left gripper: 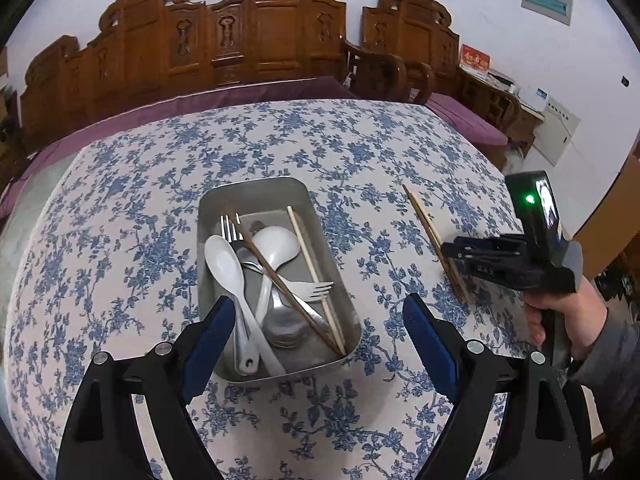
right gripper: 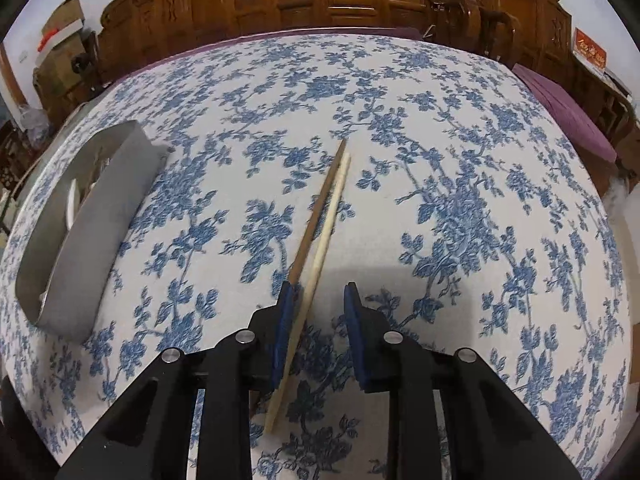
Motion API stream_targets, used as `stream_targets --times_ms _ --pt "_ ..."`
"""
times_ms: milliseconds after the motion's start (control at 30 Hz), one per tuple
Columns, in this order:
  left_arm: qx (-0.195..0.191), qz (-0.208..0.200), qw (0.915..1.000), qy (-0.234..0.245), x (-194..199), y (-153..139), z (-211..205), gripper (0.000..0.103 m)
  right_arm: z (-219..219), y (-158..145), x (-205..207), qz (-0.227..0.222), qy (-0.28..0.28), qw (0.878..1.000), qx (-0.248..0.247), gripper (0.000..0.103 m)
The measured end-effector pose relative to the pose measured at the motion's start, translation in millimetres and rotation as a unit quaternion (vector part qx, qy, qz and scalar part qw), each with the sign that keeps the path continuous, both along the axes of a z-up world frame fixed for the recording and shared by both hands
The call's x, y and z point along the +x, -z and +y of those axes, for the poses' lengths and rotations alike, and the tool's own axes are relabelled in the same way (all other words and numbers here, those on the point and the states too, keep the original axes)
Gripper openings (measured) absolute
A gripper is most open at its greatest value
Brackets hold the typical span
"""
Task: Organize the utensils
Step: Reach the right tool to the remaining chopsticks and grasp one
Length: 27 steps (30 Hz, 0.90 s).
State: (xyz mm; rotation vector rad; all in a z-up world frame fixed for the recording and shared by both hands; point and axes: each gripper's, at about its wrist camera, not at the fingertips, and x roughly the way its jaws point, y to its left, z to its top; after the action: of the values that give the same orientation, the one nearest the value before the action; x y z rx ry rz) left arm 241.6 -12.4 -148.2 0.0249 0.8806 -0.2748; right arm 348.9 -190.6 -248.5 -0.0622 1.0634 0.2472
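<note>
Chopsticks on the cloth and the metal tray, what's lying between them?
Nothing: in the right wrist view only bare floral tablecloth separates the chopsticks from the tray.

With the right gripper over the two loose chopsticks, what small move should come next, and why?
Probably shift the right gripper slightly left, then close. Its fingers are open, and the two chopsticks lie on the cloth against the left finger, the dark one partly behind it, not centred. The tray already holds the other utensils.
</note>
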Motion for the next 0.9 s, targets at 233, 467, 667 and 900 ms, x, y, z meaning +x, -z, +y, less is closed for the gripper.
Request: stream_targets --times_ms 233,467,667,900 --pt "0.006 0.004 1.0000 0.005 -3 2 -10 0.082 3 1 2 0.006 0.003 0.999 -0.033 0.020" --pt "0.015 0.003 0.9998 0.011 -9 -1 -23 0.082 -13 -3 -14 0.012 0.004 0.999 -0.035 0.006" --pt "0.019 0.001 0.9996 0.022 -8 -3 -45 0.082 -45 -27 -41 -0.013 0.011 1.000 -0.007 0.006" --pt "0.019 0.005 0.9992 0.034 0 2 -80 0.082 -66 -58 -73 -0.045 0.004 0.999 0.026 0.006"
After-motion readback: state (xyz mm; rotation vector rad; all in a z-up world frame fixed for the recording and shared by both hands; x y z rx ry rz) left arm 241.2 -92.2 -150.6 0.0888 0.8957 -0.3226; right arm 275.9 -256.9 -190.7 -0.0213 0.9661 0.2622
